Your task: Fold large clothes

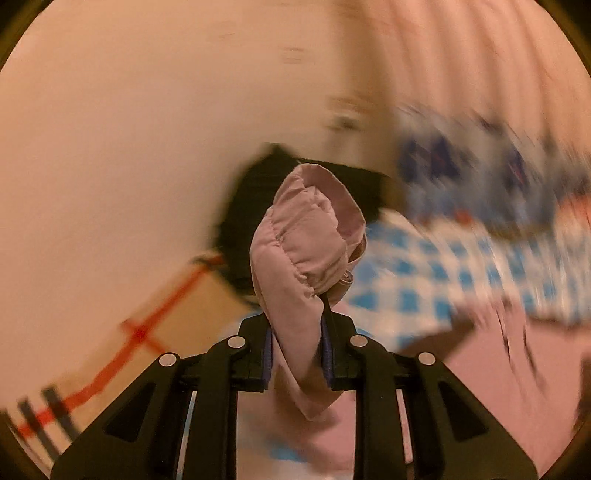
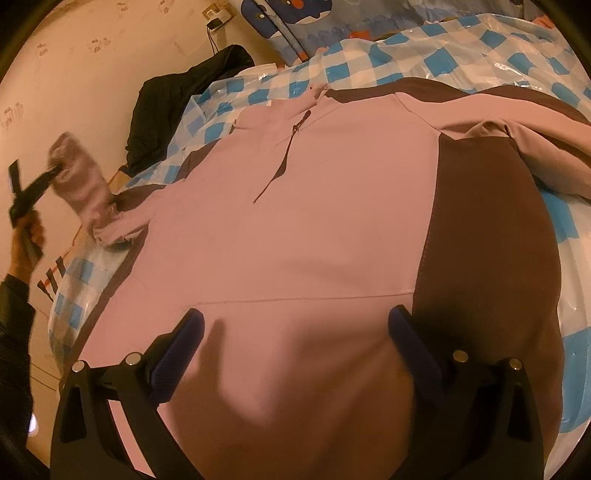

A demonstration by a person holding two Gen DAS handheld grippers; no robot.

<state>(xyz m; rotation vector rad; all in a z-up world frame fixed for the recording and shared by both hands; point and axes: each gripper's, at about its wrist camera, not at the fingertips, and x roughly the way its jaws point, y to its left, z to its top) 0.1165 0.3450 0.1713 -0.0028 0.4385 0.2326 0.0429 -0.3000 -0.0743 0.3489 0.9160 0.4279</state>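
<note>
Beneath everything lies the blue-and-white checkered sheet point(image 2: 373, 70), glossy like plastic, and on it the pink hoodie point(image 2: 303, 221) is spread flat, front up, filling most of my right-hand view; all else I place against that hoodie. A wide dark brown side panel point(image 2: 487, 236) runs down its right flank, and above that panel the right sleeve point(image 2: 546, 155) lies bunched on the sheet. Past the hoodie's upper left corner a black garment point(image 2: 177, 110) is heaped against the cream wall point(image 2: 74, 92), and beyond the neckline stands a blue patterned cushion point(image 2: 291, 18), its print unclear. A thin dark drawstring point(image 2: 284, 155) trails down the chest from the neck. My right gripper point(image 2: 295, 328) hovers low over the hoodie's hem area with its blue-padded jaws spread wide and nothing between them, casting a shadow on the fabric. My left gripper point(image 1: 297, 354) is off the hoodie's left edge, raised above it, jaws clamped on the left sleeve point(image 1: 306, 243), whose cuff end rises in a rumpled bundle above the pads while the rest hangs below; the surroundings in that view are smeared with blur. Near the hoodie's left edge a tan surface carries red and dark tape lines point(image 1: 140, 332)
</note>
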